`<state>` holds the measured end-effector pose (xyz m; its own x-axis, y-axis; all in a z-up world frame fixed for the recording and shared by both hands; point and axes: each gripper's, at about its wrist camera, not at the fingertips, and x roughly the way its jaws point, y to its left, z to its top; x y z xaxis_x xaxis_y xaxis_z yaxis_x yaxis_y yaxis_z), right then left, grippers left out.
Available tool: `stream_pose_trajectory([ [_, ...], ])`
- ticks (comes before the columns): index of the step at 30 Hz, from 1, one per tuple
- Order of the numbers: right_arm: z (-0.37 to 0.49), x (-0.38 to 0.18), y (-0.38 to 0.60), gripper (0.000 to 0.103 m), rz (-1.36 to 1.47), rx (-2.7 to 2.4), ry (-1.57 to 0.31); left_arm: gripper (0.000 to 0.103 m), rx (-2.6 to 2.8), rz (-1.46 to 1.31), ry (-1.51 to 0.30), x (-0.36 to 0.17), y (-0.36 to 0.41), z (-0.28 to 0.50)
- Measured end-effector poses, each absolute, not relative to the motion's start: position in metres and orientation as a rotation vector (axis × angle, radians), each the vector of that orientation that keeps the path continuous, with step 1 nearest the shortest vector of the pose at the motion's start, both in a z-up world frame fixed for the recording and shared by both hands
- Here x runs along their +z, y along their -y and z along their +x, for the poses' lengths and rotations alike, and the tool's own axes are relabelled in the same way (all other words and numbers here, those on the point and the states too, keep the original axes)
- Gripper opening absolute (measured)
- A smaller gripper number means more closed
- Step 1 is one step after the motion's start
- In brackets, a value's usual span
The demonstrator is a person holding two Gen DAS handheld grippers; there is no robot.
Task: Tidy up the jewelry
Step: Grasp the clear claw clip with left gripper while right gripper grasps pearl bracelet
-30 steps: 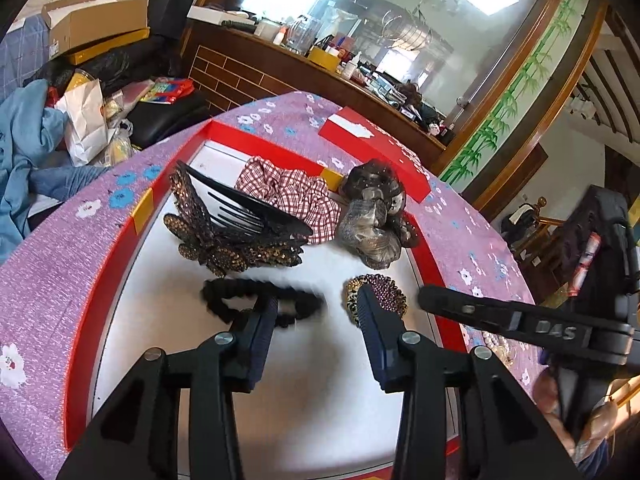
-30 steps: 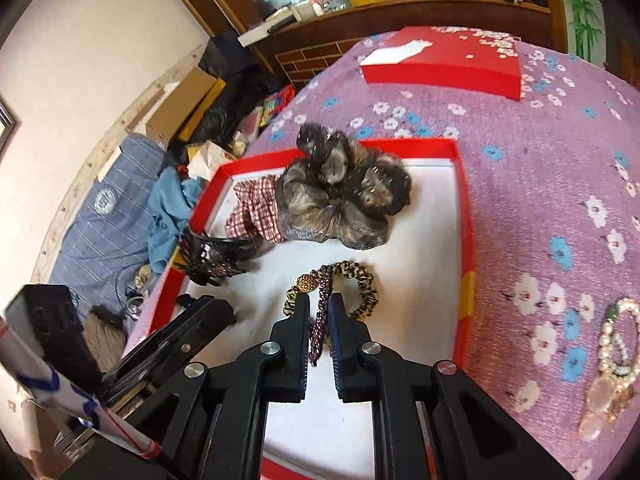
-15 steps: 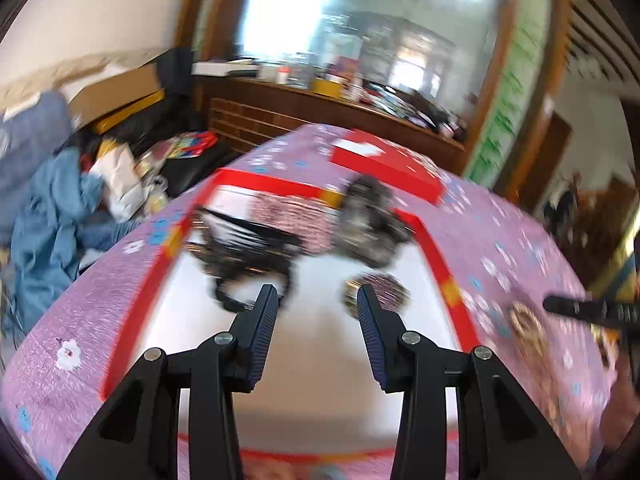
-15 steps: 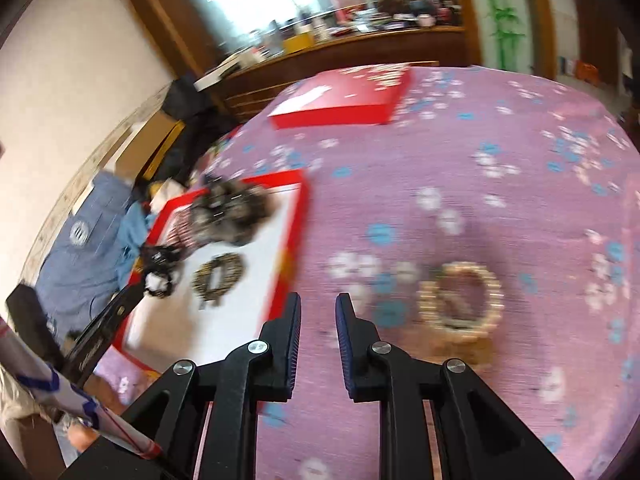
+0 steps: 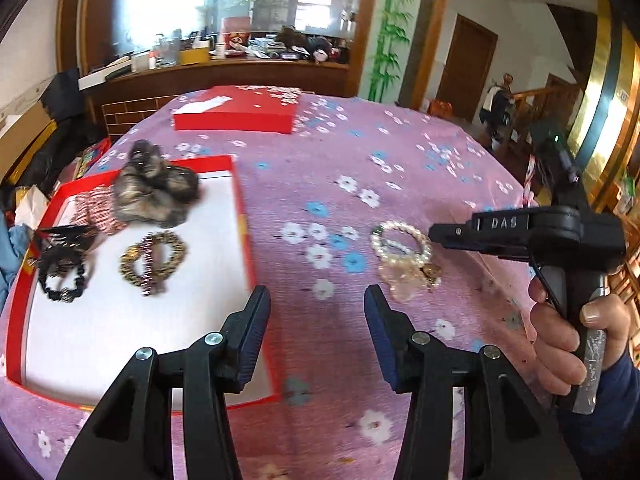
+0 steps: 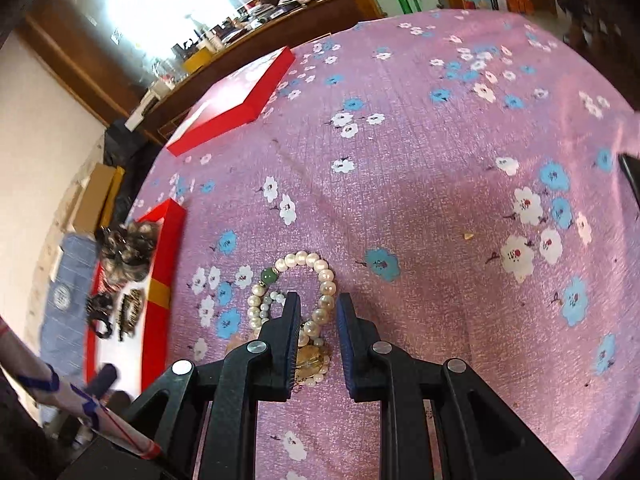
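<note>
A pile of pearl bracelets (image 6: 316, 276) with a green bead and a gold piece lies on the purple flowered tablecloth; it also shows in the left wrist view (image 5: 404, 252). My right gripper (image 6: 318, 300) is open, its fingers straddling part of the pearls from just above. A red tray (image 5: 242, 216) with a white floor holds a leopard-print hair tie (image 5: 154, 258), a black hair tie (image 5: 62, 280), a butterfly clip, a checked scrunchie and a dark furry scrunchie (image 5: 156, 190). My left gripper (image 5: 316, 300) is open and empty, over the cloth beside the tray's right rim.
A closed red box (image 5: 236, 114) lies at the far side of the table. A wooden counter with clutter stands behind. Cardboard boxes and clothes lie on the floor at left. The tray's rim (image 6: 164, 280) is left of the pearls.
My right gripper let go of the leopard-print tie in the tray, swung right over the cloth and opened over the pearl bracelets. My left gripper turned right, away from the tray.
</note>
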<state>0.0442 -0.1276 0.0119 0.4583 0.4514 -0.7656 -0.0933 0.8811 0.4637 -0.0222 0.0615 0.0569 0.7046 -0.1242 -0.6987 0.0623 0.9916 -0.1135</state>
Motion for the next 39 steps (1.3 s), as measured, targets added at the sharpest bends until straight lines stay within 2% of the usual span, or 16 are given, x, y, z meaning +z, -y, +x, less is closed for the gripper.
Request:
stream_pose_trajectory([
  [5,0.044,0.012,0.126,0.019,0.374,0.342,-1.043,0.048,-0.095,-0.012,-0.796,0.055,-0.032,-0.008],
  [8,0.05,0.006,0.123,0.019,0.363,0.323,-1.055,0.057,-0.11,-0.009,-0.823,0.053,-0.02,0.005],
  [15,0.058,-0.001,0.102,0.019,0.208,0.305,-1.045,0.057,-0.141,-0.004,-0.872,0.041,-0.001,0.019],
  [17,0.057,0.001,0.094,0.015,0.118,0.294,-1.037,0.057,-0.144,-0.001,-0.88,0.039,0.002,0.022],
  [18,0.056,0.001,0.093,0.009,0.099,0.282,-1.033,0.058,-0.143,0.002,-0.882,0.038,0.002,0.022],
  [22,0.054,0.01,0.114,0.009,0.173,0.228,-1.003,0.062,-0.15,0.012,-0.898,0.035,0.006,0.029],
  [32,0.035,0.053,0.155,0.009,0.358,0.215,-0.819,0.062,-0.151,0.033,-0.933,0.012,0.021,0.05],
  [35,0.029,0.061,0.155,0.009,0.367,0.232,-0.792,0.048,-0.138,0.037,-0.923,0.007,0.02,0.053],
  [36,0.028,0.063,0.154,0.009,0.369,0.243,-0.785,0.036,-0.142,0.035,-0.916,0.007,0.019,0.053],
  [37,0.027,0.065,0.152,0.009,0.369,0.248,-0.781,0.028,-0.15,0.028,-0.914,0.007,0.019,0.053],
  [39,0.025,0.067,0.15,0.009,0.369,0.259,-0.775,0.028,-0.151,0.029,-0.901,0.006,0.018,0.054],
])
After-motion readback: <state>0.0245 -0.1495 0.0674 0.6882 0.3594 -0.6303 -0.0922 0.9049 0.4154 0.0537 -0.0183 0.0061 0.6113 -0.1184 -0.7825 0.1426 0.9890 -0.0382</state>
